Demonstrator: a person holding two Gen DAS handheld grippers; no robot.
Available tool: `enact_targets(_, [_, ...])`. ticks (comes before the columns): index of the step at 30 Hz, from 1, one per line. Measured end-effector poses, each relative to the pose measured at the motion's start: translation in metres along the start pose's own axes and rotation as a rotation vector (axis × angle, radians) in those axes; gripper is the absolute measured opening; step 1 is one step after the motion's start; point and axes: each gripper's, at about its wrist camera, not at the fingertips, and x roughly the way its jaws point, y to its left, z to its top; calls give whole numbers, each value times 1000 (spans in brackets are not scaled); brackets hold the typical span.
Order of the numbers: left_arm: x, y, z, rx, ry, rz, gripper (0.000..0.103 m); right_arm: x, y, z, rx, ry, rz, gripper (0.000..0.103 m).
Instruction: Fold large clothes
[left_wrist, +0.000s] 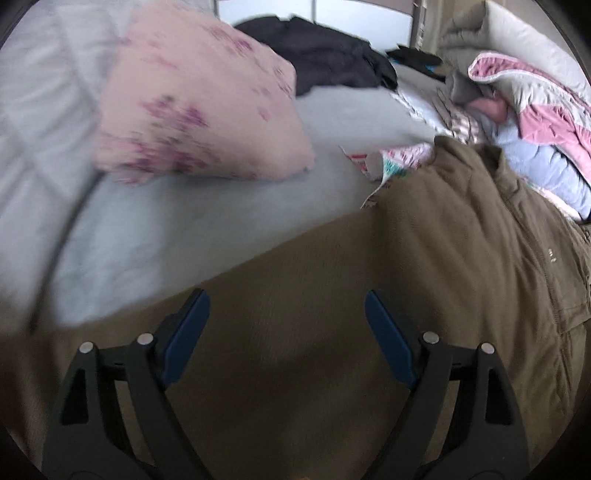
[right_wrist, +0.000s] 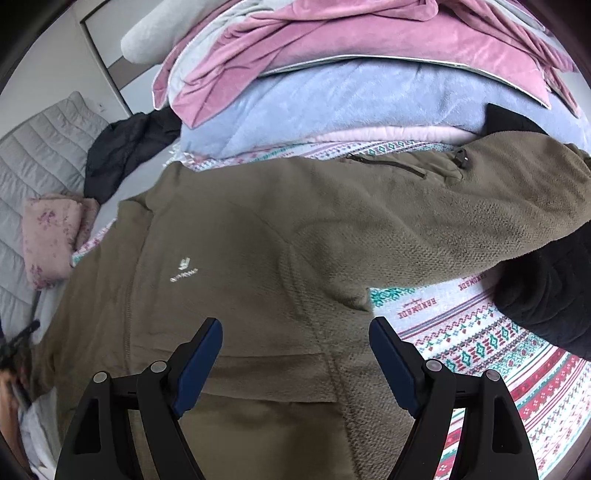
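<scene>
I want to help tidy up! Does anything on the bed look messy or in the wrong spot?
Yes. The olive fleece jacket lies unfolded, one sleeve flung sideways. A black garment sits crumpled near the pink pillow, and the blankets are heaped loosely.

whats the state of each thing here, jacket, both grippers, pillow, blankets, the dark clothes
olive fleece jacket: spread flat, front up, one sleeve out sideways, not folded
left gripper: open, empty, over the jacket
right gripper: open, empty, over the jacket
pink floral pillow: lying on the bed
blanket pile: stacked beyond the jacket
black garment: crumpled
</scene>
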Motion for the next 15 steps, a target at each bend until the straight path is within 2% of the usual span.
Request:
enact_targets(3, [33, 0, 7, 39, 31, -76, 86, 11, 2, 2, -7, 15, -9, 83])
enact_targets(5, [51, 2, 12, 39, 57, -102, 86, 21, 6, 3, -19, 32, -13, 83])
enact_targets(6, [62, 2, 12, 26, 89, -138, 86, 26, 8, 2, -24, 43, -12, 83])
enact_targets(8, [67, -5, 9, 36, 70, -144, 82, 35, 12, 1, -28, 69, -5, 83])
enact_targets(9, [64, -10, 6, 56, 57, -149, 66, 40, 13, 1, -29, 82, -3, 83])
enact_targets(10, [59, -16, 2, 68, 46, -139, 55, 44, 15, 0, -30, 95, -1, 83])
enact_targets(11, [57, -19, 0, 72, 45, -128, 30, 47, 17, -1, -31, 102, -1, 83])
enact_targets(12, [55, -22, -3, 79, 60, -111, 11, 51, 19, -1, -34, 105, -10, 83])
enact_targets(14, [46, -29, -5, 82, 49, -52, 6, 53, 23, -2, -49, 103, -33, 83])
enact_targets(15, [34, -32, -6, 71, 12, -19, 5, 53, 24, -3, -57, 98, -40, 83])
